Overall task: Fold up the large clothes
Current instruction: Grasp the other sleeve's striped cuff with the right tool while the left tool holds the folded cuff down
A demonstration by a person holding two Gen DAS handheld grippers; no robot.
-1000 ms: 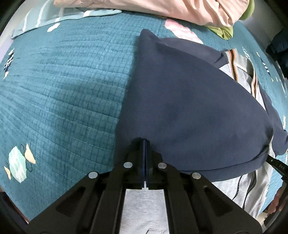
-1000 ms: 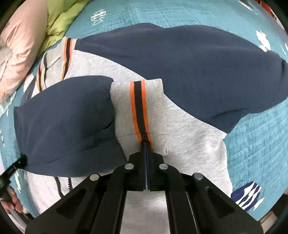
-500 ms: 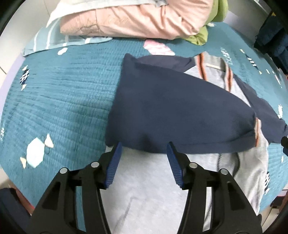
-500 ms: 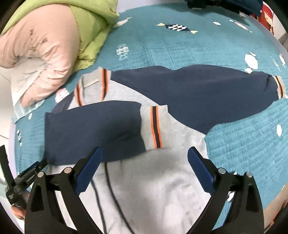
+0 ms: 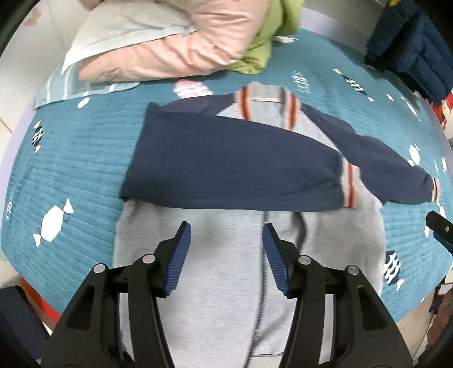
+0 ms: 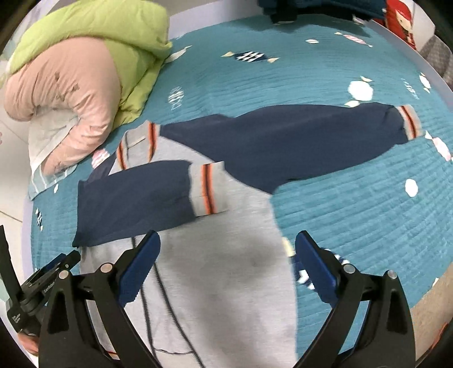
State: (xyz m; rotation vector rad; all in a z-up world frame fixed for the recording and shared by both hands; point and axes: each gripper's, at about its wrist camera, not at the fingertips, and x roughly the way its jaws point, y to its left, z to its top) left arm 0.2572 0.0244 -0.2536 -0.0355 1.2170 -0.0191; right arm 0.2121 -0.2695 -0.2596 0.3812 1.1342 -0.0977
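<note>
I note both jaws have just been opening — left hand-held gripper and right hand-held gripper now gape empty above the jacket — released sleeve folded across it on the bed.

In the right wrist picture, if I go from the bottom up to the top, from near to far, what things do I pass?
Right hand-held gripper → grey jacket body → folded navy sleeve → stretched-out navy sleeve → teal bedspread → dark clothes at the far edge.
</note>
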